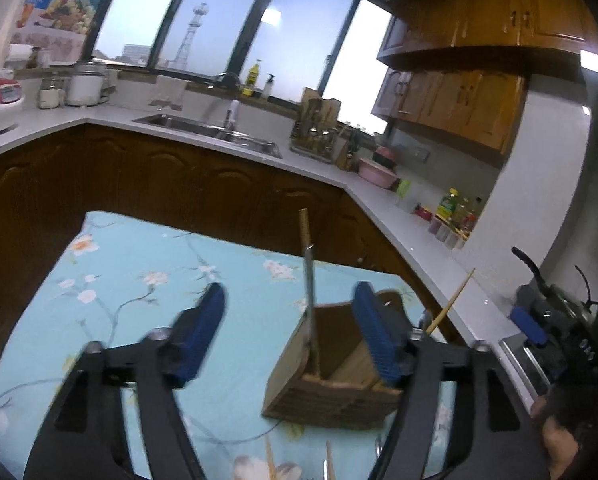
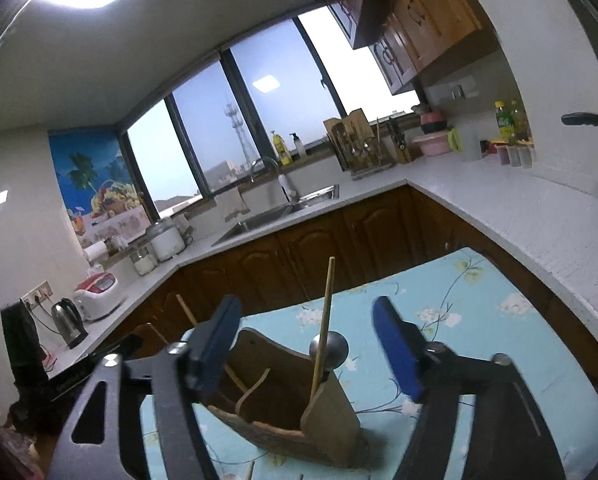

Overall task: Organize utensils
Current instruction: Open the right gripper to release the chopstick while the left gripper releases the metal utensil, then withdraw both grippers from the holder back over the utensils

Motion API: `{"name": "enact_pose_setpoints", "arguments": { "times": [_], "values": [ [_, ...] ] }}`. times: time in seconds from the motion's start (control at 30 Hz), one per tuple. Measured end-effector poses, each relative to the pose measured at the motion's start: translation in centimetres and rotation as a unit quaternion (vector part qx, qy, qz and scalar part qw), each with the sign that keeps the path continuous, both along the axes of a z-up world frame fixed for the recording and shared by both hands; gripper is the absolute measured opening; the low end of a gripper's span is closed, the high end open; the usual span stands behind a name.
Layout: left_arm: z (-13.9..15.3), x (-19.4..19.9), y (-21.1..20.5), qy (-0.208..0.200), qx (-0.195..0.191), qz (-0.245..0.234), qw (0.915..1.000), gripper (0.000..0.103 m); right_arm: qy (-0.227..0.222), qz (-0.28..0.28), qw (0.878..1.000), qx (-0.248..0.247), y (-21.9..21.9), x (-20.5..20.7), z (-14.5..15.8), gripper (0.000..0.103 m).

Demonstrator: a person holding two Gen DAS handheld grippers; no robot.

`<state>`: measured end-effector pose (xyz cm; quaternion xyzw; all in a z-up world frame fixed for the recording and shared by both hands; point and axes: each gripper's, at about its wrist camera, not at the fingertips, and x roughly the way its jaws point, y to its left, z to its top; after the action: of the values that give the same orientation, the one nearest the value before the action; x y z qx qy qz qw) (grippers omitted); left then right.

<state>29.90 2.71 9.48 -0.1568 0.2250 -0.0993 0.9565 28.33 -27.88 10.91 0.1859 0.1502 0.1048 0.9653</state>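
Blue-padded left gripper (image 1: 289, 330) stood wide open in the left wrist view, nothing between the pads. Tan wooden utensil holder with a ribbed front (image 1: 335, 376) sat on the light blue floral tablecloth (image 1: 139, 280), just behind and partly hidden by the right-hand finger (image 1: 375, 336); left-hand finger (image 1: 199, 332) was well clear of it. Thin metal-handled utensil with a wooden tip (image 1: 309, 280) stood upright in the holder's left compartment, between the two fingers. Pale wooden chopstick (image 1: 453, 302) poked up tilted just beyond the right-hand finger. More stick ends lay at the bottom edge, below the fingers; too cropped to identify. Right gripper body showed at far right.

Right wrist view: right gripper (image 2: 305, 346) also wide open, pads touching nothing. Holder (image 2: 295, 408) sat between the fingers, closer to the left-hand finger (image 2: 215, 344), which overlapped its back panel. One chopstick (image 2: 325, 320) stood near-upright in the right compartment, with a round metal ladle bowl (image 2: 333, 350) just behind it. Two more sticks leaned up beyond the left-hand finger.
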Motion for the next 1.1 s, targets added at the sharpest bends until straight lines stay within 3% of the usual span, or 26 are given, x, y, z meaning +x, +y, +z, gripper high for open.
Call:
{"name": "enact_pose_setpoints", "arguments": {
  "times": [0.17, 0.5, 0.7, 1.1],
  "values": [
    [-0.9, -2.7, 1.4, 0.015, -0.02, 0.008, 0.9996, 0.074, -0.006, 0.006, 1.0, 0.009, -0.4, -2.5, 0.1, 0.091],
    [-4.7, -9.4, 2.1, 0.054, -0.024, 0.009, 0.9982, 0.081, 0.024, 0.004, 1.0, 0.005, -1.2, -8.4, -2.9, 0.096],
    [-7.6, -12.4, 2.1, 0.093, -0.013, -0.001, 0.9955, 0.081, 0.059, 0.002, 0.998, -0.032, -1.3, -11.8, -6.2, 0.096],
    [-11.5, -14.8, 1.7, 0.144, 0.0, -0.003, 0.9895, 0.081, 0.123, 0.006, 0.991, -0.049, -1.3, -14.5, -11.4, 0.096]
  ]
}}
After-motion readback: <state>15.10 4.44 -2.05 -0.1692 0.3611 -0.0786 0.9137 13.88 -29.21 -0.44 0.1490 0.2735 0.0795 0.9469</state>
